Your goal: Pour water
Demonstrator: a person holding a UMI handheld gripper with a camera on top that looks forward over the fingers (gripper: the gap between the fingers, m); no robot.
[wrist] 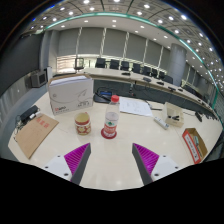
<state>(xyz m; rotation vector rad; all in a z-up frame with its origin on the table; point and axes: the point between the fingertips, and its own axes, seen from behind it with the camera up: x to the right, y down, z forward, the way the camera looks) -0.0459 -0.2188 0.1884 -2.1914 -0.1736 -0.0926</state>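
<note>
A clear plastic bottle (111,118) with a red cap and a pink label stands upright on the pale table (120,160), beyond my fingers and slightly left of their middle. To its left stands a short jar-like cup (83,123) with a dark rim. My gripper (111,160) hangs above the near part of the table, open, its two magenta pads (76,157) spread wide with only bare tabletop between them. Nothing is held.
A white box-shaped appliance (69,95) stands behind the cup. A brown paper bag (35,131) lies at the left, an orange carton (195,145) at the right, and a small white container (172,116) beyond the right finger. Desks and black chairs (125,66) fill the back.
</note>
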